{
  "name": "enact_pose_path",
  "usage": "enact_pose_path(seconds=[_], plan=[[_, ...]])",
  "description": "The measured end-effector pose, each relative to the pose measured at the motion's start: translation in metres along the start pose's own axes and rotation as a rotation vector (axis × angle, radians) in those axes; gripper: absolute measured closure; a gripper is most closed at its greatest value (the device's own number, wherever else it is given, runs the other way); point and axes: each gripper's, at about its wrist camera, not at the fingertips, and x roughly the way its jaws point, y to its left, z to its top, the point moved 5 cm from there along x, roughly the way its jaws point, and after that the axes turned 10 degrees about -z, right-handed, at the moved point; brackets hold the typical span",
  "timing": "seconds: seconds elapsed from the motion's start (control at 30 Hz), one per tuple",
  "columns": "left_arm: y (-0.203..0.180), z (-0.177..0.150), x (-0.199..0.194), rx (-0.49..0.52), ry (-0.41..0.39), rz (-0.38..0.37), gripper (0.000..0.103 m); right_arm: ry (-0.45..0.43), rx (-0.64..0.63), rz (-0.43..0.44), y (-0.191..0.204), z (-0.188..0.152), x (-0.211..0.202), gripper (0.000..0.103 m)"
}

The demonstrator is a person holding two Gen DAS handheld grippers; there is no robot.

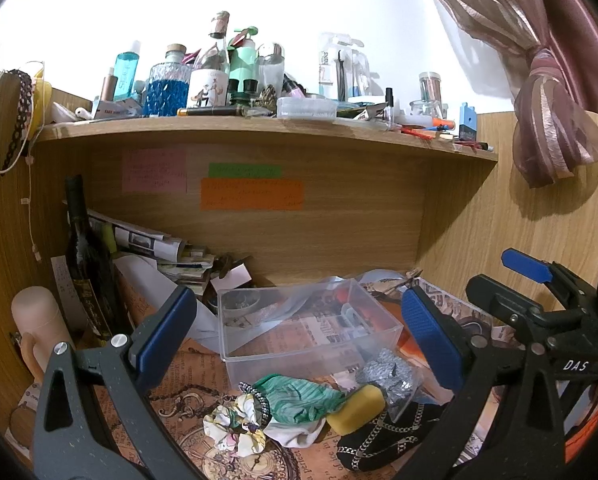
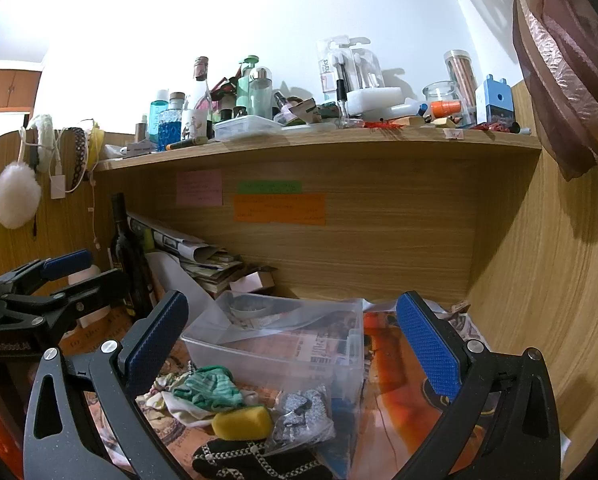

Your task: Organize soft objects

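A clear plastic box stands empty on the desk, also in the right wrist view. In front of it lies a pile of soft things: a floral scrunchie, a green striped cloth, a yellow sponge, a grey glittery piece in a clear bag and a black cloth with chain print. The sponge, green cloth and black cloth also show in the right wrist view. My left gripper is open above the pile. My right gripper is open over the box and pile.
A dark wine bottle and stacked papers stand at the back left. A pink flask is at far left. The shelf above holds several bottles and jars. A curtain hangs at right.
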Motion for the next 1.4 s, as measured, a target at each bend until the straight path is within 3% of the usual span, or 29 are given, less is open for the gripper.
enact_pose_path(seconds=[0.23, 0.57, 0.73, 1.03, 1.33, 1.4], plan=[[0.014, -0.018, 0.019, -0.017, 0.075, 0.019, 0.0, 0.07, 0.007, -0.007, -0.004, -0.013, 0.018, 0.0], [0.04, -0.077, 0.061, -0.039, 0.288, 0.056, 0.0, 0.268, -0.013, -0.024, -0.018, -0.062, 0.054, 0.0], [0.062, -0.099, 0.081, -0.141, 0.371, 0.047, 0.025, 0.353, -0.003, -0.013, -0.025, -0.085, 0.07, 0.002], [0.085, -0.121, 0.109, -0.248, 0.45, 0.036, 0.056, 0.483, 0.015, 0.034, -0.026, -0.113, 0.095, 0.027], [0.096, -0.138, 0.13, -0.308, 0.492, 0.019, 0.079, 0.558, 0.016, 0.125, -0.016, -0.126, 0.107, 0.045], [0.094, -0.138, 0.131, -0.302, 0.486, 0.013, 0.079, 0.562, 0.012, 0.146, -0.013, -0.128, 0.107, 0.056]])
